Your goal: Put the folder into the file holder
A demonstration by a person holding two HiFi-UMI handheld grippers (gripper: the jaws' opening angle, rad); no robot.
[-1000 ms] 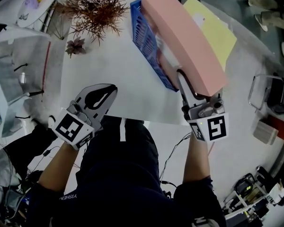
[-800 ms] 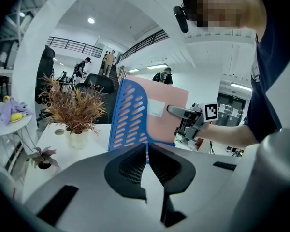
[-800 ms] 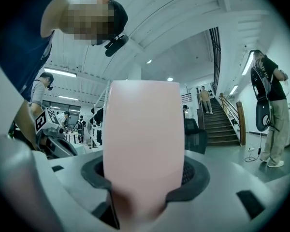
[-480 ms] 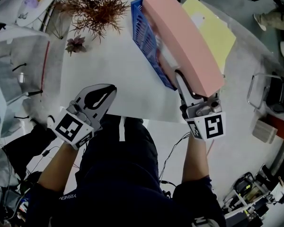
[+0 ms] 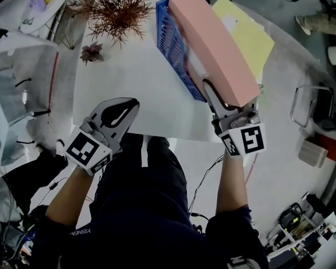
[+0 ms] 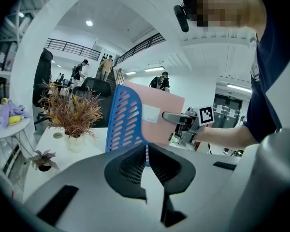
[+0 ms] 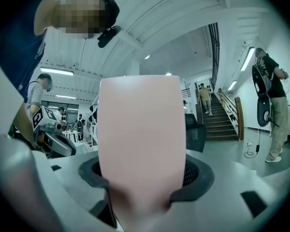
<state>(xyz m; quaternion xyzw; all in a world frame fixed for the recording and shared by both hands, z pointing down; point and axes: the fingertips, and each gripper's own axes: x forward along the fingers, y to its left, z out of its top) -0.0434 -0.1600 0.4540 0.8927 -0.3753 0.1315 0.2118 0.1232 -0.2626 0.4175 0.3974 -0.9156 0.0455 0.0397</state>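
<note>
Stands at the near edge of a white table (image 5: 134, 83), a gripper in each hand. Reaches with the right gripper (image 5: 213, 94) to the near end of a thick pink folder (image 5: 213, 43). Has that folder upright on its long edge against the inner side of a blue slotted file holder (image 5: 169, 38), the near end sticking out past the holder's wall toward the body (cannot tell from any view whether the lower edge sits fully down inside). Has just been spreading the right jaws, with the folder's end between them and filling almost the whole gap in the right gripper view. Leaves a strip of ribbed pad bare beside the folder on one side, so loosened round it rather than clamped. Holds the left gripper (image 5: 131, 102) low over the table's near edge, well apart from the holder, pointing toward it. Has the left jaws drawn together at the tips, with nothing between them. Shares the table with a dried reddish plant (image 5: 115, 7) in a pale pot at the far left, near the holder's far end, and a small dark-leaved plant (image 5: 91, 53) just in front of it. Also has a yellow folder (image 5: 249, 35) lying flat on the far side of the pink one.
</note>
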